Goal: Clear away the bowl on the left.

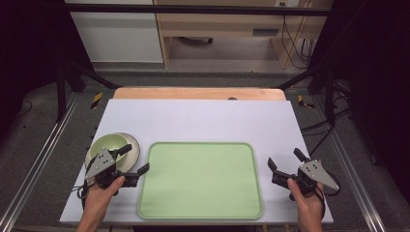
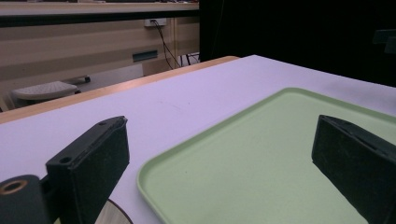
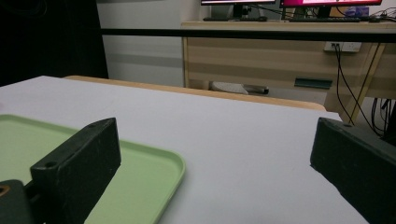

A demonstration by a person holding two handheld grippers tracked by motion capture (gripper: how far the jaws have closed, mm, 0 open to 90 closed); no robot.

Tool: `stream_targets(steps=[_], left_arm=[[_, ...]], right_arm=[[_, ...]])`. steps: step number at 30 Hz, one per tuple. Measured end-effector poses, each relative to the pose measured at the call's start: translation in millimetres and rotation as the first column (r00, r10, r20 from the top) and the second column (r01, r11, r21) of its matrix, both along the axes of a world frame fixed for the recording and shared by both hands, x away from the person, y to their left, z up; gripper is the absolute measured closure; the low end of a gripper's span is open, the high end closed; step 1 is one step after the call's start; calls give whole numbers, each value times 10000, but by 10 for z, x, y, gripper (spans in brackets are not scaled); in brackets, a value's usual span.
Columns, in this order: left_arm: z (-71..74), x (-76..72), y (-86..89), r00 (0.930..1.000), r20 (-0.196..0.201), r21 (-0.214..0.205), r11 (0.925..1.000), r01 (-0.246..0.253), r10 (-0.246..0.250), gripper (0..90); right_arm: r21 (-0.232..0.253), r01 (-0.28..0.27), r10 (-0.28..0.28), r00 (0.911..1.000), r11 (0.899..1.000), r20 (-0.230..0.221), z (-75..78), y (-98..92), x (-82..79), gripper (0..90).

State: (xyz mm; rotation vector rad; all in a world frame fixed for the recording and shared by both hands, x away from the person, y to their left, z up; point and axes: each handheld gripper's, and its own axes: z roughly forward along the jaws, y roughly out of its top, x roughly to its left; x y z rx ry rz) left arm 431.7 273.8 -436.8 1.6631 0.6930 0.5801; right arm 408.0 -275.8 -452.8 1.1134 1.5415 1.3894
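Two hand-held grippers sit low over the white tabletop (image 1: 203, 118), one at each side of a pale green tray (image 1: 200, 180) that lies near the front edge. The left hand-held gripper (image 1: 134, 159) is held in the person's left hand (image 1: 99, 193) at the tray's left edge; its jaws stand wide apart with nothing between them, one jaw reaching over a green bowl (image 1: 107, 143), the other pointing toward the tray's rim. The bowl rests on a cream plate (image 1: 133, 150), just left of the tray's far left corner and close under the gripper. In the left gripper view, the two black jaws frame the tray's near corner (image 2: 154, 172) and a curved sliver of the plate (image 2: 112, 214) shows at the bottom edge. The right hand-held gripper (image 1: 285, 162) is held in the right hand (image 1: 307, 195) just off the tray's right edge, above bare tabletop; its jaws are also spread wide and hold nothing. In the right gripper view, the tray's rounded corner (image 3: 175, 163) lies beside the left jaw, with white tabletop (image 3: 243, 140) between the jaws.
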Motion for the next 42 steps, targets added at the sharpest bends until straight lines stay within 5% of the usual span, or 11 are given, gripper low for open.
stream_targets(steps=[17,27,34,42], left_arm=[[163,-6,237,9957,215,-312,9955,-893,900,32],[259,-20,448,9825,488,-176,9837,-1792,1799,33],[275,-17,615,9628,495,-214,9640,-2650,2657,33],[256,13,821,9295,205,-60,9297,-3682,3683,38]], right_arm=[[-79,-96,96,10000,9999,0,1,26,3,20],[-160,-79,79,10000,9998,-23,-7,45,12,22],[-241,-40,38,10000,9997,-88,-10,57,14,24],[-334,-85,81,9999,9994,-137,-17,90,18,25]])
